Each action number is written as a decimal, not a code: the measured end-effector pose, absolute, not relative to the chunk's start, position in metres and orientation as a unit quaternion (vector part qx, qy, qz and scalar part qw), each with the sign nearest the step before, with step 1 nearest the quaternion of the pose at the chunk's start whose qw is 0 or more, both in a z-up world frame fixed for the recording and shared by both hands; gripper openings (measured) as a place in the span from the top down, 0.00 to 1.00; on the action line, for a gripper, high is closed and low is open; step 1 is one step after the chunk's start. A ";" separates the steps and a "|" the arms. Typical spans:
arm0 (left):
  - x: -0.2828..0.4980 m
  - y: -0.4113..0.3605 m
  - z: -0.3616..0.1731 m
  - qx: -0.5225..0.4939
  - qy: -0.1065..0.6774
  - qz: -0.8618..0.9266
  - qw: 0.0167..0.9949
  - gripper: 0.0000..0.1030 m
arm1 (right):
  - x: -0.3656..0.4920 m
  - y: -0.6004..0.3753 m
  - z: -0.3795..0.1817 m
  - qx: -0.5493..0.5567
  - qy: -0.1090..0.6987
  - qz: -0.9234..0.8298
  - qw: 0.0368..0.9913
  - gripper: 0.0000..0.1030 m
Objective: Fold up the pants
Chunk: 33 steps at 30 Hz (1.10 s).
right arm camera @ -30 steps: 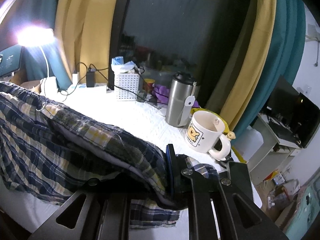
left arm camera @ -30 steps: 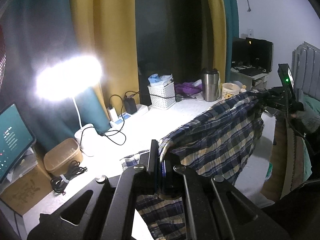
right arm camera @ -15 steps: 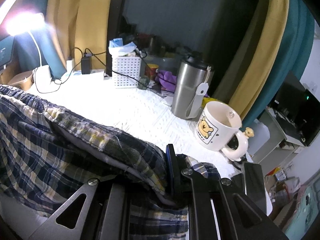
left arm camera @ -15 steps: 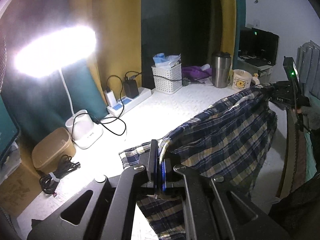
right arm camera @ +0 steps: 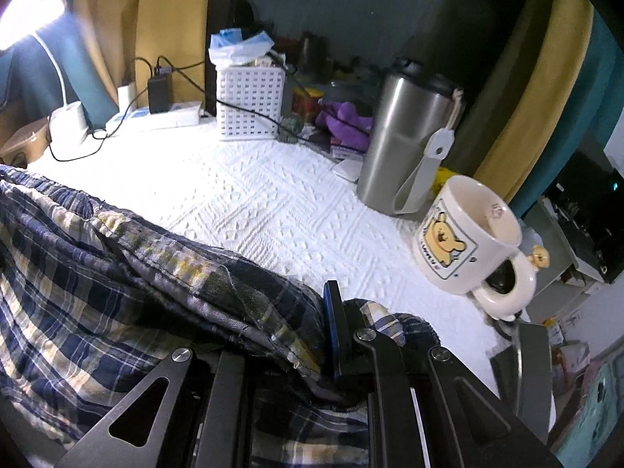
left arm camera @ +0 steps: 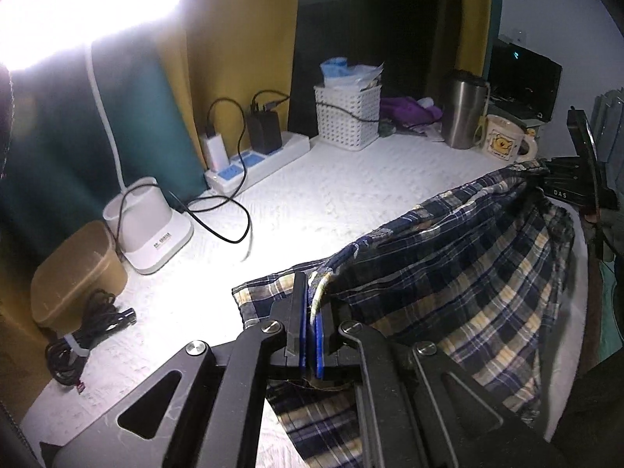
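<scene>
Blue, yellow and white plaid pants [left arm camera: 460,273] hang stretched by their waistband between my two grippers, low over the white textured table cover [left arm camera: 331,202]. My left gripper [left arm camera: 310,312] is shut on one end of the waistband, its blue pads pinching the cloth. At the far right of the left wrist view, my right gripper [left arm camera: 546,179] holds the other end. In the right wrist view the right gripper [right arm camera: 331,312] is shut on bunched waistband of the pants [right arm camera: 117,273], which drape away to the left. Lower pant cloth lies on the table below.
A cream bear mug [right arm camera: 464,241] and a steel tumbler [right arm camera: 405,140] stand close to the right gripper. A white basket [left arm camera: 347,117], power strip [left arm camera: 257,160], lamp base [left arm camera: 148,226], tan box [left arm camera: 74,269] and coiled cable [left arm camera: 89,335] line the back and left.
Both grippers have come down and forward toward the table with the pants still held. The mug, tumbler and lamp now look closer and larger.
</scene>
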<state>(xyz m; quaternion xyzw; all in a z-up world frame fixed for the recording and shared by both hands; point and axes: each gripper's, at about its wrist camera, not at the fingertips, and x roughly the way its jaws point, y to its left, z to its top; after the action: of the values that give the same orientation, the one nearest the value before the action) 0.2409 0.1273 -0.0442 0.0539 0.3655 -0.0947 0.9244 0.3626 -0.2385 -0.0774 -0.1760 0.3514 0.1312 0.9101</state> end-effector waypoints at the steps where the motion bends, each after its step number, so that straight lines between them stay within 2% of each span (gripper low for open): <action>1: 0.244 0.129 -0.047 0.052 0.368 -0.095 0.923 0.98 | 0.366 -0.236 -0.080 -0.177 0.355 0.131 0.909 0.86; 8: 0.269 0.139 -0.068 0.037 0.392 -0.094 0.914 0.97 | 0.384 -0.225 -0.094 -0.181 0.373 0.132 0.900 0.86; 11: 0.279 0.143 -0.078 0.031 0.407 -0.088 0.908 0.94 | 0.390 -0.219 -0.100 -0.186 0.380 0.130 0.897 0.86; 12: 0.280 0.144 -0.080 0.031 0.410 -0.085 0.908 0.87 | 0.392 -0.218 -0.102 -0.186 0.382 0.129 0.896 0.86; 13: 0.282 0.145 -0.082 0.032 0.411 -0.078 0.908 0.72 | 0.393 -0.218 -0.103 -0.186 0.383 0.128 0.896 0.86; 15: 0.285 0.152 -0.086 0.025 0.412 -0.065 0.909 0.52 | 0.397 -0.217 -0.107 -0.190 0.388 0.125 0.893 0.86; 21: 0.287 0.166 -0.091 0.012 0.421 -0.044 0.906 0.50 | 0.403 -0.213 -0.107 -0.193 0.389 0.121 0.892 0.85; 23: 0.285 0.168 -0.091 0.010 0.425 -0.042 0.904 0.50 | 0.401 -0.214 -0.104 -0.190 0.384 0.116 0.896 0.79; 24: 0.282 0.169 -0.091 0.008 0.427 -0.041 0.903 0.50 | 0.400 -0.214 -0.102 -0.191 0.380 0.112 0.898 0.71; 25: 0.280 0.169 -0.091 0.004 0.430 -0.041 0.902 0.50 | 0.399 -0.215 -0.100 -0.190 0.377 0.110 0.900 0.54; 26: 0.277 0.170 -0.090 0.001 0.431 -0.041 0.901 0.50 | 0.398 -0.216 -0.097 -0.188 0.374 0.109 0.902 0.42; 27: 0.274 0.170 -0.089 -0.001 0.432 -0.042 0.901 0.50 | 0.396 -0.217 -0.094 -0.187 0.369 0.108 0.904 0.17; 28: 0.270 0.170 -0.089 -0.002 0.433 -0.044 0.901 0.50 | 0.393 -0.218 -0.091 -0.185 0.364 0.109 0.906 0.04; 30: 0.261 0.168 -0.086 -0.003 0.432 -0.048 0.900 0.50 | 0.387 -0.220 -0.085 -0.183 0.355 0.103 0.911 0.03; 33: 0.245 0.167 -0.083 -0.009 0.432 -0.052 0.900 0.41 | 0.377 -0.225 -0.076 -0.175 0.348 0.098 0.916 0.03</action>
<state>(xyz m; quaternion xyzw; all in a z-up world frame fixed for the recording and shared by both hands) 0.2453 0.1666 -0.0826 -0.0094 0.4318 -0.0516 0.9005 0.3771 -0.2250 -0.0765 -0.1746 0.3476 0.0979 0.9160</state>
